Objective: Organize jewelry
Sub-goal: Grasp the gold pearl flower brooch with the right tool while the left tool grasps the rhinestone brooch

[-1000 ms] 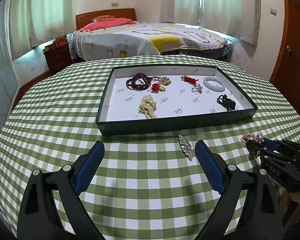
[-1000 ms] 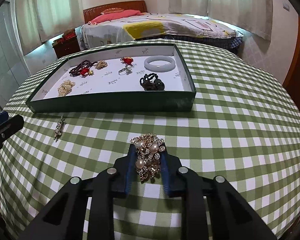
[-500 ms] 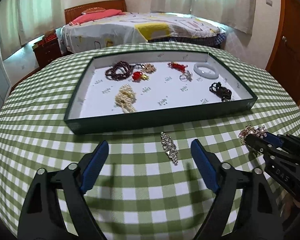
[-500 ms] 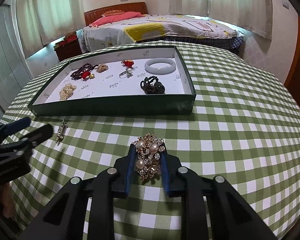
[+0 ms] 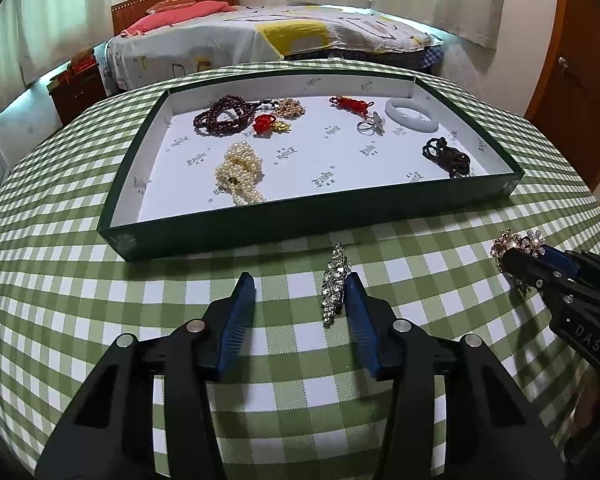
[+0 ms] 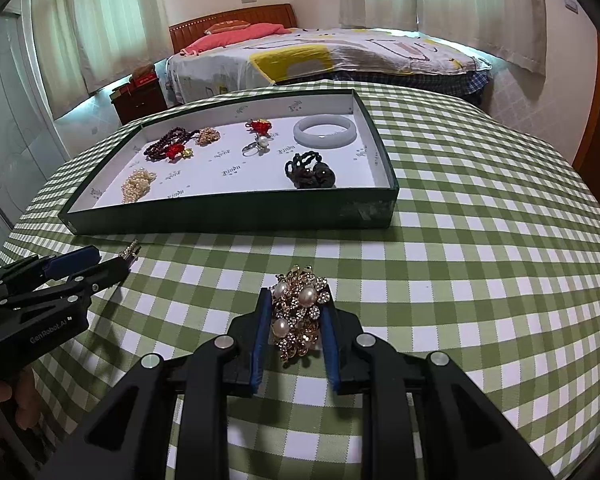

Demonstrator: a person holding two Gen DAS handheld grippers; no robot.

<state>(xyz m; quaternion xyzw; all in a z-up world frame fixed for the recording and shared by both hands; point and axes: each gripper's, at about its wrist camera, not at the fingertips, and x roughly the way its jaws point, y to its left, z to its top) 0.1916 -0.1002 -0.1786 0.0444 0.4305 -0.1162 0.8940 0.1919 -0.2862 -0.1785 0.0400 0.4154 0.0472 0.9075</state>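
On the green checked tablecloth (image 5: pixel 100 320), the left gripper (image 5: pixel 300 286) stands with its jaws parted around a long rhinestone brooch (image 5: pixel 334 284), which lies flat just before the green tray (image 5: pixel 260 224). The right gripper (image 6: pixel 296 312) is clenched on a gold pearl brooch (image 6: pixel 300 312), near the tray's front wall.

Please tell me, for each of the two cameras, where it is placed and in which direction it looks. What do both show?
Left wrist: sits on the left gripper, facing the green tray and bed beyond; own two fingers show, open around the silver brooch.
Right wrist: sits on the right gripper, same direction from farther right; own fingers show, clamped on the pearl brooch.
Shared: tray, checked tablecloth, both brooches, and each other's gripper.
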